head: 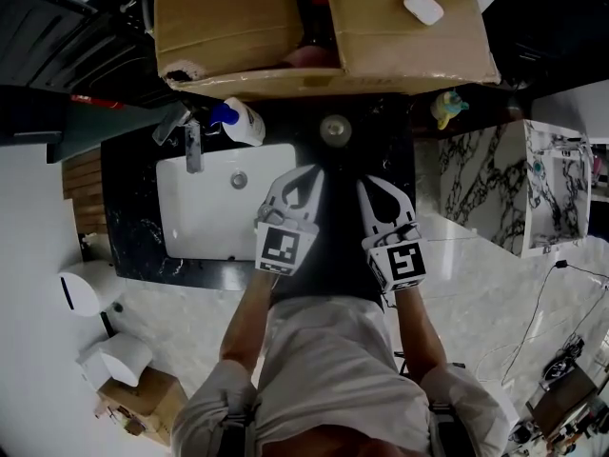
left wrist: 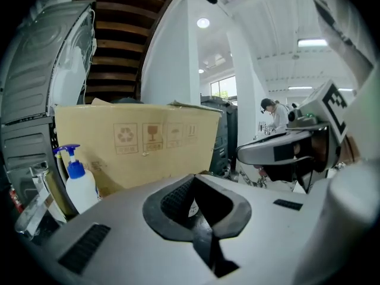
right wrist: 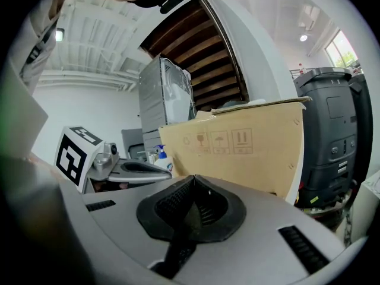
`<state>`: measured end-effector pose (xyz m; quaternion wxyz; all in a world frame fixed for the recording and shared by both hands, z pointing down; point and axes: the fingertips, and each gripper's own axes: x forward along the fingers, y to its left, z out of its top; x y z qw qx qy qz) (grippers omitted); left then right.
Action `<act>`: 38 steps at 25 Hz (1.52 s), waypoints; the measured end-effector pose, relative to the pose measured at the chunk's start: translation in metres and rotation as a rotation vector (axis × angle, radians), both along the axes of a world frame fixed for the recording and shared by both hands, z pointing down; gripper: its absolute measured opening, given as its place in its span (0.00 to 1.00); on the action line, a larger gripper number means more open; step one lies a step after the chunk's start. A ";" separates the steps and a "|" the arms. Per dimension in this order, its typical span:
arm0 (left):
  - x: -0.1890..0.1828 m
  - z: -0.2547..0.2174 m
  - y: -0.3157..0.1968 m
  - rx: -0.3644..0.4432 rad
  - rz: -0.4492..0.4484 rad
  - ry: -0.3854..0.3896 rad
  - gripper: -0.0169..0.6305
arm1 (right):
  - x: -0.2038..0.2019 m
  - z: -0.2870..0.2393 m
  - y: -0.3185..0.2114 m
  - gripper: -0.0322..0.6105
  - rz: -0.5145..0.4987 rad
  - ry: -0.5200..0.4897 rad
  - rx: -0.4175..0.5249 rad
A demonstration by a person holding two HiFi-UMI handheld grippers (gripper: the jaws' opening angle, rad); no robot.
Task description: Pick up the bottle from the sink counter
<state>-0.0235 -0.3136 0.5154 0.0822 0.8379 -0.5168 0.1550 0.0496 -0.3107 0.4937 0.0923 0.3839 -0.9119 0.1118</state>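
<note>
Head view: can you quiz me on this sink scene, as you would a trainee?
1. True or false: the left gripper holds the bottle.
2. The bottle's pump top is: A red, B blue, C green.
3. What big brown thing stands behind the bottle?
Key: 1 false, its jaws are shut on nothing; 2 B; 3 the cardboard box.

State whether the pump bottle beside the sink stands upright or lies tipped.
Upright: the bottle has its blue pump straight above its white body.
</note>
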 end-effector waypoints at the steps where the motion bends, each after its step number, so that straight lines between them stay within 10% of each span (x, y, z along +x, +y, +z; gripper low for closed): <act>1: 0.000 0.004 -0.001 -0.007 0.002 0.002 0.03 | 0.000 0.003 0.000 0.05 0.004 0.002 -0.003; 36: 0.002 0.072 -0.035 -0.106 0.093 0.055 0.03 | -0.020 0.060 -0.008 0.05 0.072 0.117 -0.076; 38: 0.003 0.075 -0.036 -0.115 0.096 0.051 0.16 | -0.021 0.061 -0.010 0.05 0.073 0.114 -0.080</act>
